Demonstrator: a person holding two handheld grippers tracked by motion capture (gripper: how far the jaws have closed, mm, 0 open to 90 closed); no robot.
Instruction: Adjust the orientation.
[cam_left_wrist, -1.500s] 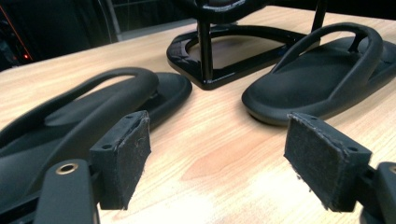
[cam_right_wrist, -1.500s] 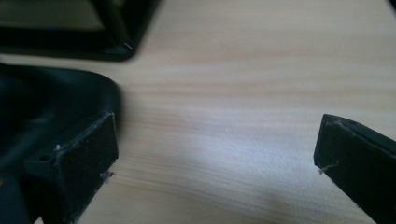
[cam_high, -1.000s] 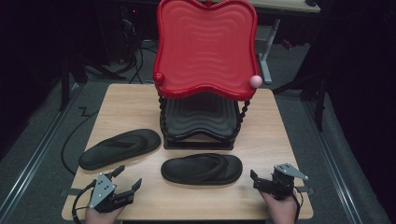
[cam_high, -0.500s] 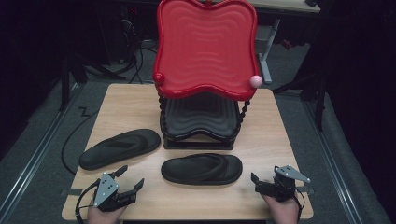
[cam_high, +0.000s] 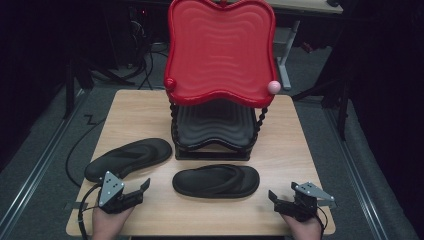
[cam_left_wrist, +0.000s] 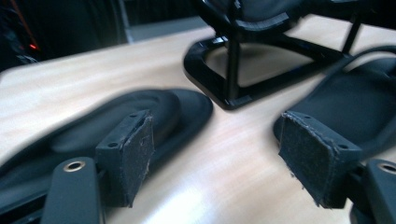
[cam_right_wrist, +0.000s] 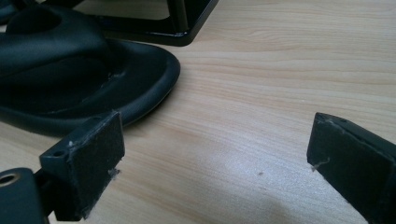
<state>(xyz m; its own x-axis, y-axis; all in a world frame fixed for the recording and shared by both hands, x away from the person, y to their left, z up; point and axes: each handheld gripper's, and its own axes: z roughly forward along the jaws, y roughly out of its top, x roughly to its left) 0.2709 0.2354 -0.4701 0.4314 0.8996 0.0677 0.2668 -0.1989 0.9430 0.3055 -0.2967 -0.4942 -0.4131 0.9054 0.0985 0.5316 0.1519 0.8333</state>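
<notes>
While both jaws gape wide and empty, the left gripper (cam_high: 134, 192) sits at six o'clock of the left flip-flop (cam_high: 129, 158) and the right gripper (cam_high: 281, 201) at four o'clock of the right flip-flop (cam_high: 216, 181), likely poised for pickup

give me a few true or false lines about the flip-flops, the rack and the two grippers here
1. Both flip-flops lie flat on the table. True: the left flip-flop and the right flip-flop rest on the wood.
2. The left gripper is clamped on a flip-flop. False: its jaws stand open and hold nothing.
3. The rack has a red upper tray above a black lower one. True.
4. The right gripper is shut. False: its jaws are wide apart over bare wood.
5. One flip-flop sits on the red tray. False: that tray holds nothing.
</notes>
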